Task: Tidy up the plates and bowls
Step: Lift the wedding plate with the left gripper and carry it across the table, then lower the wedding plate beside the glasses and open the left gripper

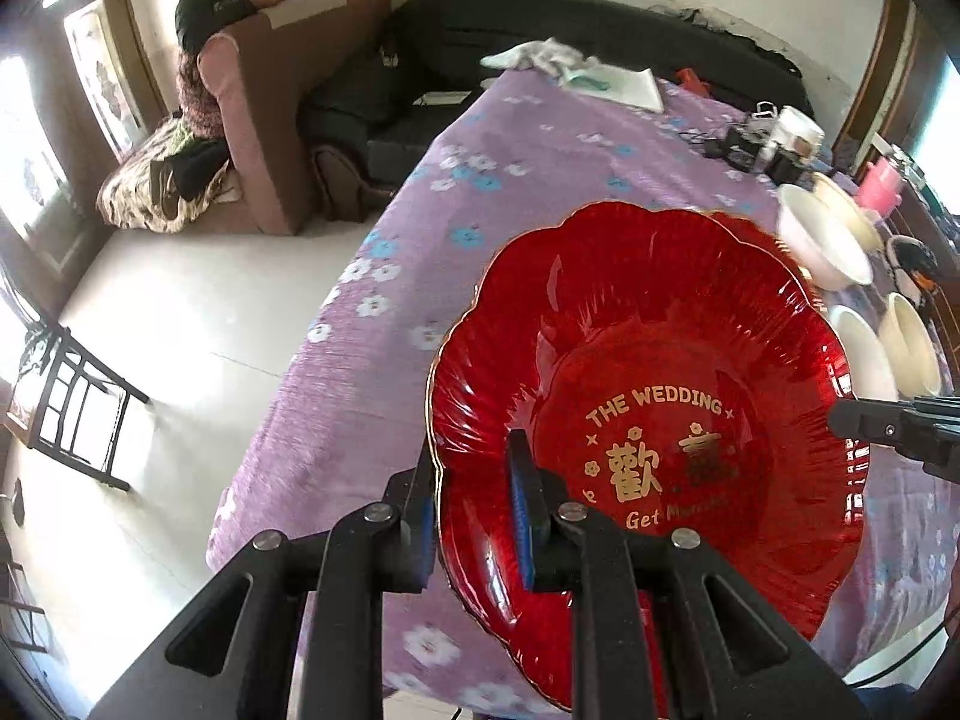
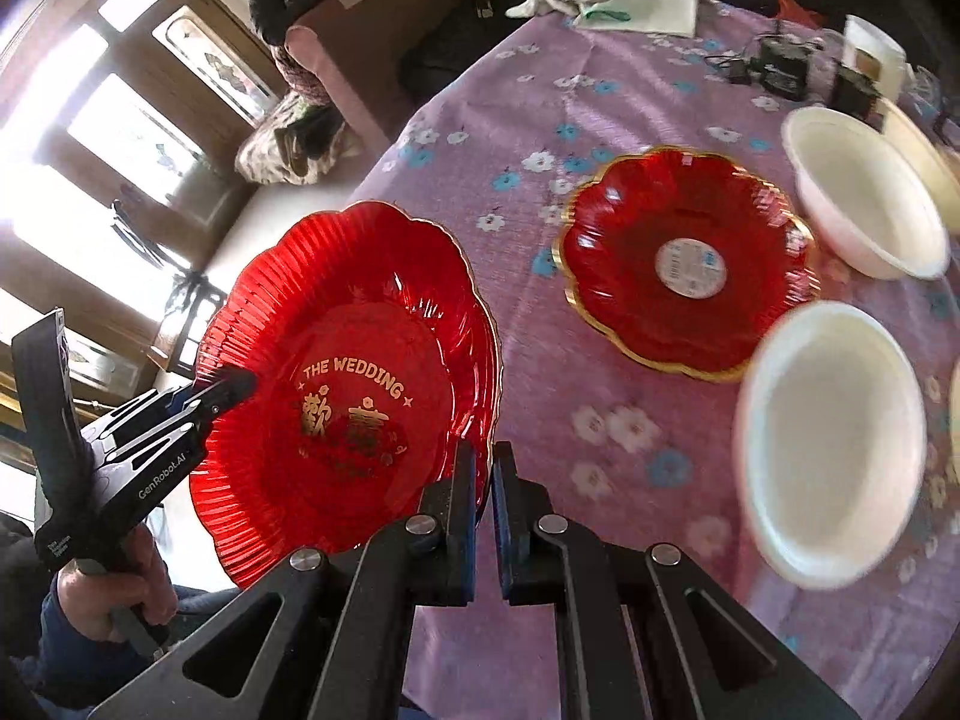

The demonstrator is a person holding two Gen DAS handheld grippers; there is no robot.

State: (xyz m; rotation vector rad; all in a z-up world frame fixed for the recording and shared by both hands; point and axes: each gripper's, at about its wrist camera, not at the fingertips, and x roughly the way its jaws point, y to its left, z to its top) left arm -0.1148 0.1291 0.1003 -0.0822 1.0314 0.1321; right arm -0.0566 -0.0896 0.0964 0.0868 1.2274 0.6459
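Note:
A red scalloped wedding plate (image 1: 648, 420) with gold lettering is held above the table's left edge. My left gripper (image 1: 474, 468) is shut on its left rim. My right gripper (image 2: 485, 468) is shut on its right rim, and its tip shows in the left wrist view (image 1: 864, 423). The same plate (image 2: 348, 378) and the left gripper (image 2: 231, 387) show in the right wrist view. A second red plate (image 2: 690, 264) with a round label lies on the purple cloth. White bowls (image 2: 834, 438) (image 2: 864, 192) sit to the right.
The table (image 2: 600, 90) has a purple flowered cloth. At its far end lie a white cloth bag (image 2: 642, 3), black chargers (image 2: 786, 69) and a white cup (image 2: 873, 54). A person sits on a sofa (image 1: 270, 108) beyond the left edge. More bowls (image 1: 906, 348) stand at right.

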